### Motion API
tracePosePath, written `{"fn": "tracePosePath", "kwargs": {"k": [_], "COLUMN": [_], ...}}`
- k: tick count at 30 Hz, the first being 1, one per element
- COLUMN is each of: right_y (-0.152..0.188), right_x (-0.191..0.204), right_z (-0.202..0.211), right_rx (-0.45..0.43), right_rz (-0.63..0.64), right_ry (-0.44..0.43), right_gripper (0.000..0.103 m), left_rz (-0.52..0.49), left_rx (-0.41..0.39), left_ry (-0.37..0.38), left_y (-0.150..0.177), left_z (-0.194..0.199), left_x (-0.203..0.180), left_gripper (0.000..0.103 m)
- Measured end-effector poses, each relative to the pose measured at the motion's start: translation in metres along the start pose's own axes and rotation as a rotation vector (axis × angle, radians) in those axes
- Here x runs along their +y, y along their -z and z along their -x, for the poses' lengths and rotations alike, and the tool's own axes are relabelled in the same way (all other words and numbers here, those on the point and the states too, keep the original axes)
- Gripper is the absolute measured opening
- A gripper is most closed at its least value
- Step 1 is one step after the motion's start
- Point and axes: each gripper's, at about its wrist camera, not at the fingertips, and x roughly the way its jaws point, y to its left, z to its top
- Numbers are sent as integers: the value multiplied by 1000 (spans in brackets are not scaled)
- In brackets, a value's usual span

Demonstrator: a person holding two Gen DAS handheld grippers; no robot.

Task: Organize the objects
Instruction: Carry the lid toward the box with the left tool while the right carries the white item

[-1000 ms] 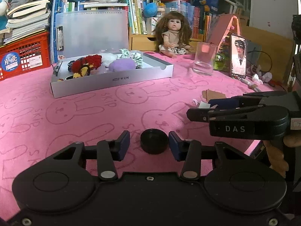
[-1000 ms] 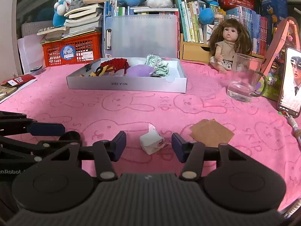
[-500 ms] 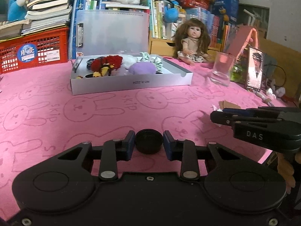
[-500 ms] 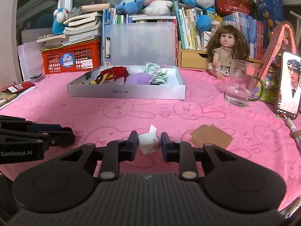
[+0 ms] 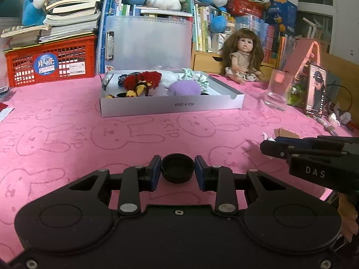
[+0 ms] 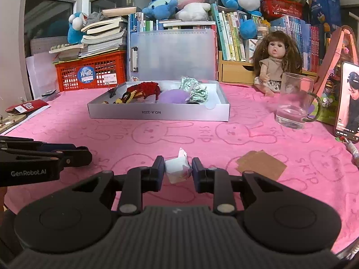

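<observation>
My left gripper [image 5: 177, 170] is shut on a round black cap [image 5: 177, 170], its blue pads pressing both sides just above the pink cloth. The right gripper [image 6: 177, 170] is shut on a small white crumpled paper packet [image 6: 178, 168]. Each gripper shows in the other's view: the right one [image 5: 271, 148] at the left view's right edge, the left one [image 6: 86, 157] at the right view's left edge. A shallow white box [image 5: 170, 106] [image 6: 157, 113] in the middle of the table holds red, yellow, purple and green soft items.
A brown paper square [image 6: 261, 164] lies right of the packet. A glass mug [image 6: 294, 103], a standing phone [image 6: 347, 103] and a doll [image 6: 274, 67] stand at the right. A red crate [image 6: 92, 74], a translucent folder box [image 6: 172, 53], books and plush toys line the back.
Both grippers closed: the left onto the black cap, the right onto the white packet. The left gripper also turned, so its view shifted and now shows more of the table's left side.
</observation>
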Motion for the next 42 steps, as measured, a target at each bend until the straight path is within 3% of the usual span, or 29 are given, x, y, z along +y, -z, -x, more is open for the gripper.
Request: {"fn": "tracePosePath", "kwargs": {"k": [27,42], "right_y": [-21,-48], "right_x": [10,5], "right_z": [-13,-34], "right_rx": [-27,-25], "right_rz": [-2,-43], "right_ry": [-4,30], "right_gripper": [31,31], "left_rz": [22,48], "left_rx": [-46,-76], "left_ry": [-82,-91], "left_y": [-24,-62], "left_z": [-9,-29], "left_x": [21,34], "left_gripper": [31,31]}}
